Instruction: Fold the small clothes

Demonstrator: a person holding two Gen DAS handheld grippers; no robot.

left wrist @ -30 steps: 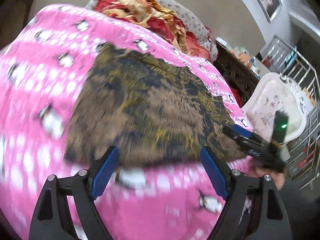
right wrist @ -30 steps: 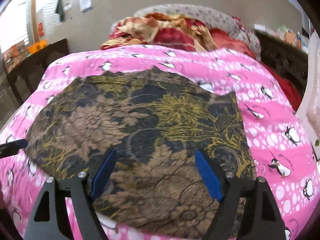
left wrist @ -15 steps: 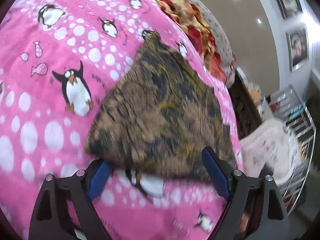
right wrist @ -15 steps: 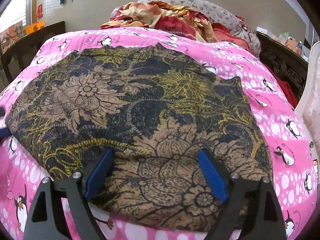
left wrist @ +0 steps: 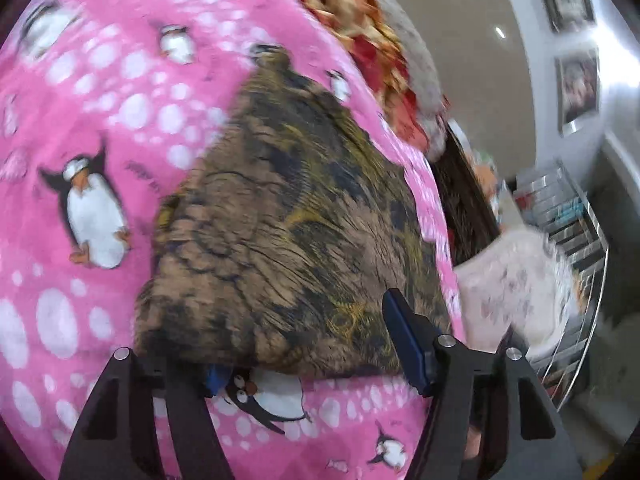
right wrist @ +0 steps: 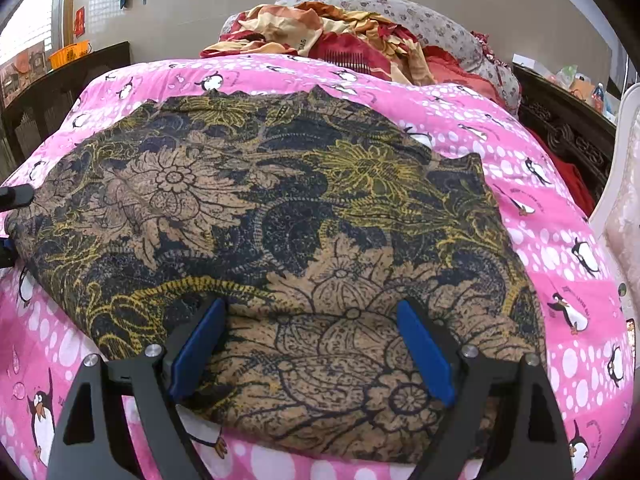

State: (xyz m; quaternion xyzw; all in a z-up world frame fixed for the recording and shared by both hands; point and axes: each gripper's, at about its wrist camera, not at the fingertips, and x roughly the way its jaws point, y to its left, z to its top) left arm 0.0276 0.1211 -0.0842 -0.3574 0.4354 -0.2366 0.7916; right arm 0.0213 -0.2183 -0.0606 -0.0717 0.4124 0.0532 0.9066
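Observation:
A brown, black and yellow batik-patterned garment point(right wrist: 304, 216) lies spread flat on a pink penguin-print blanket point(right wrist: 540, 216). It also shows in the left wrist view point(left wrist: 288, 240). My left gripper point(left wrist: 304, 344) is open at the garment's near left corner; its left finger is slipped under the cloth edge and its right finger point(left wrist: 404, 332) lies over the cloth. My right gripper point(right wrist: 312, 344) is open, low over the garment's near edge, one blue pad point(right wrist: 424, 352) on each side of a flower print. The left gripper's tip point(right wrist: 16, 196) shows at the garment's left edge in the right wrist view.
A heap of red and yellow cloth point(right wrist: 320, 36) and a floral pillow point(right wrist: 420, 20) lie at the bed's far end. A dark wooden bedframe point(right wrist: 568, 136) and a white padded piece point(right wrist: 624, 208) stand to the right. A dark cabinet point(right wrist: 60, 84) stands at left.
My left gripper has moved in to the garment's left corner, its left finger now under the cloth edge. My right gripper has dropped closer over the near edge.

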